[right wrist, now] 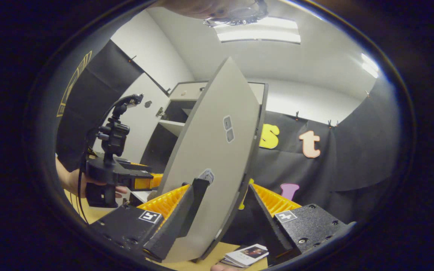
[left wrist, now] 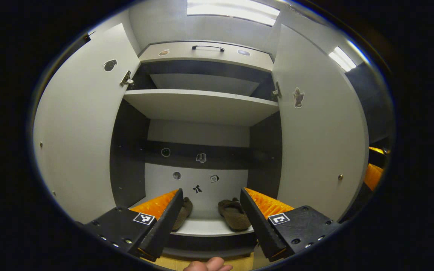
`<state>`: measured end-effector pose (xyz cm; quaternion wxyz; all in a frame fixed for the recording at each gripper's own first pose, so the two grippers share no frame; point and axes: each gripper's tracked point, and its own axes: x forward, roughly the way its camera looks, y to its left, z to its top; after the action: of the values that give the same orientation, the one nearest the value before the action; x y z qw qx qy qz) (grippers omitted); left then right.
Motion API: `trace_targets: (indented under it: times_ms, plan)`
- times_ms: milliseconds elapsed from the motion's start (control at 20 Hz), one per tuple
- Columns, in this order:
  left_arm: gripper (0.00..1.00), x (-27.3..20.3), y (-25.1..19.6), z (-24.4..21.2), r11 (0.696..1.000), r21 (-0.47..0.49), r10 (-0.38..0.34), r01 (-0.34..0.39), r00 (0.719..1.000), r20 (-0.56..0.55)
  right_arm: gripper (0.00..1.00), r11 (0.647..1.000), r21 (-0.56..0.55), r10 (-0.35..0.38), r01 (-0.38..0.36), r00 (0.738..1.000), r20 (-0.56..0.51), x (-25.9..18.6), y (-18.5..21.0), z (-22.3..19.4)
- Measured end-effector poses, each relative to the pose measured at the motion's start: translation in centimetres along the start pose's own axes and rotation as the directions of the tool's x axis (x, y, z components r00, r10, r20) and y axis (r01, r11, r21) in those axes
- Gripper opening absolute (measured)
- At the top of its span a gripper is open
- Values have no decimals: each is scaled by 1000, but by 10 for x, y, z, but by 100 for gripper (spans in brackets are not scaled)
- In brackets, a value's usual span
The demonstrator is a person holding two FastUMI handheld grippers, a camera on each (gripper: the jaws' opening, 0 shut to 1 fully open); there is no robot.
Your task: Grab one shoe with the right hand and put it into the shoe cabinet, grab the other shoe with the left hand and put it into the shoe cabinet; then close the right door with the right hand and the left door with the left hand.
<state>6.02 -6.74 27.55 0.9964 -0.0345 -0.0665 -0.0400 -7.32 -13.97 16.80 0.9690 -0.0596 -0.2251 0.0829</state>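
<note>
Now both brown shoes (left wrist: 235, 215) lie side by side on the bottom shelf of your grey cabinet (left wrist: 202, 103). Your left gripper (left wrist: 211, 218) is spread wide before them. Your right gripper (right wrist: 220, 222) straddles the right door's (right wrist: 213, 150) edge, fingers apart.
</note>
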Motion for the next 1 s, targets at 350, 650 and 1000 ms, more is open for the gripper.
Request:
trace_targets:
  times_ms: [350,650,1000]
  plan:
    - [93,-31,71,-13,993,8,116,-116,993,-19,94,991,-2,130,-130,991,17,52,66,-4]
    - [94,-55,127,-8,975,2,223,-223,975,8,99,981,-34,191,-190,982,5,113,115,-33]
    - [95,-105,169,-14,951,17,309,-308,951,-14,100,991,-50,127,-126,992,19,148,125,-41]
